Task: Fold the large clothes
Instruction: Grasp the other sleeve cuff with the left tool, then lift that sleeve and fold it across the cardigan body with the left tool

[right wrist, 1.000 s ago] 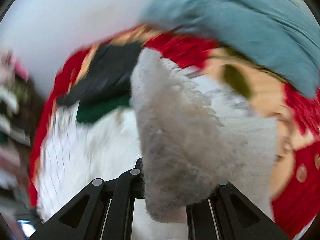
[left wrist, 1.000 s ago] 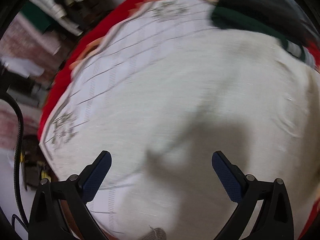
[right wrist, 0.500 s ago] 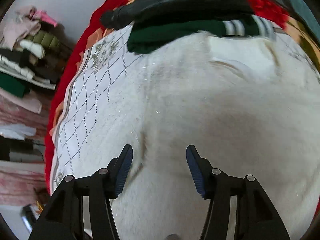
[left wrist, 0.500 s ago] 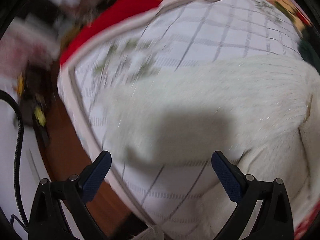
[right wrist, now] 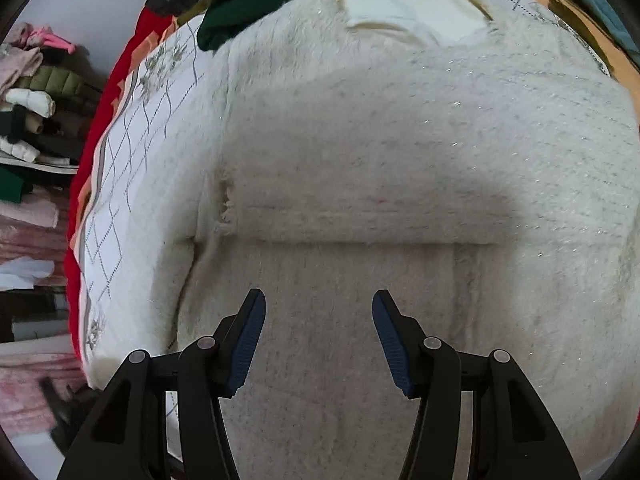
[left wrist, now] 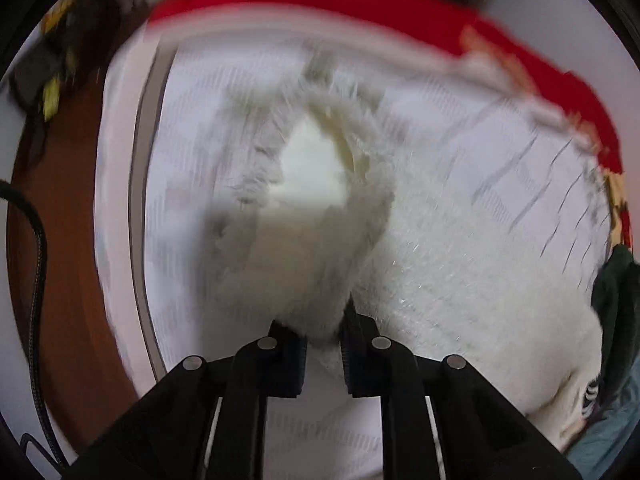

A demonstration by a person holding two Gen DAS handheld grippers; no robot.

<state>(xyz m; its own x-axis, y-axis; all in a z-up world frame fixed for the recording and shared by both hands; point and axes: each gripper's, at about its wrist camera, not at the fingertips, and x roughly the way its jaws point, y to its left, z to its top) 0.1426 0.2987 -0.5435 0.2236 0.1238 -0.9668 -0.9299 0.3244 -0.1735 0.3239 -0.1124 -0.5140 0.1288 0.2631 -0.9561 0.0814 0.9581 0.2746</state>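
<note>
while the left gripper (left wrist: 323,350) pinches a fuzzy end of the white sweater (right wrist: 400,152) (a sleeve cuff, judging by the opening facing the camera), it holds that end raised off the quilted bedspread (left wrist: 480,128), probably to carry it across the body as a fold. the right gripper (right wrist: 318,338) hovers with its jaws apart and nothing between them, over the sweater's lower part, perhaps ready to pin or smooth it. only the right wrist view shows the sweater spread flat on the bed, neckline at the far end beside a dark green garment (right wrist: 256,8), with stacked clothes (right wrist: 28,92) off to the side. the blurred left view alone shows the grasp.
</note>
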